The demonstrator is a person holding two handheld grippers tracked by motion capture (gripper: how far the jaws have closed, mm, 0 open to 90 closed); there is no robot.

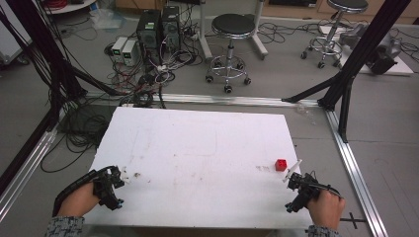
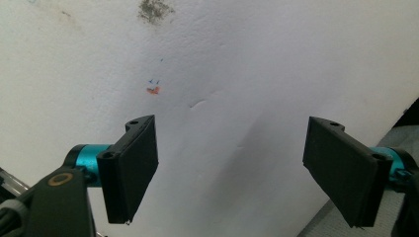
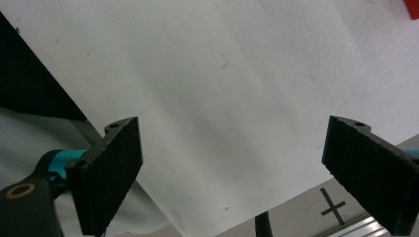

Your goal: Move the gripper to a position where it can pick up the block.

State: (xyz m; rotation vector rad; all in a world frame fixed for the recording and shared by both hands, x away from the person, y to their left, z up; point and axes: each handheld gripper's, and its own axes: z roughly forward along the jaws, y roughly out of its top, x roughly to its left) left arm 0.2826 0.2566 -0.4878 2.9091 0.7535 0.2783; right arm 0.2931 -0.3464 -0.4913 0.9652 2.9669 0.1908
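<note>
Red cube (image 1: 280,164) on white table (image 1: 197,148), just beyond right claw (image 1: 292,171); both claws' jaws apart, empty.

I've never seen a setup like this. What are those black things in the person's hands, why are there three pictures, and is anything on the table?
There is no robot here: a person holds a hand-held tool with two jaws in each hand. The high view looks down on the white table, with the left gripper and right gripper near its front corners. The other two pictures come from small cameras riding on each tool, looking along its own black jaws: the left gripper view and the right gripper view. Both sets of jaws stand wide apart and hold nothing. On the table lies a small red cube, just ahead of the right gripper, plus some stains.
</note>
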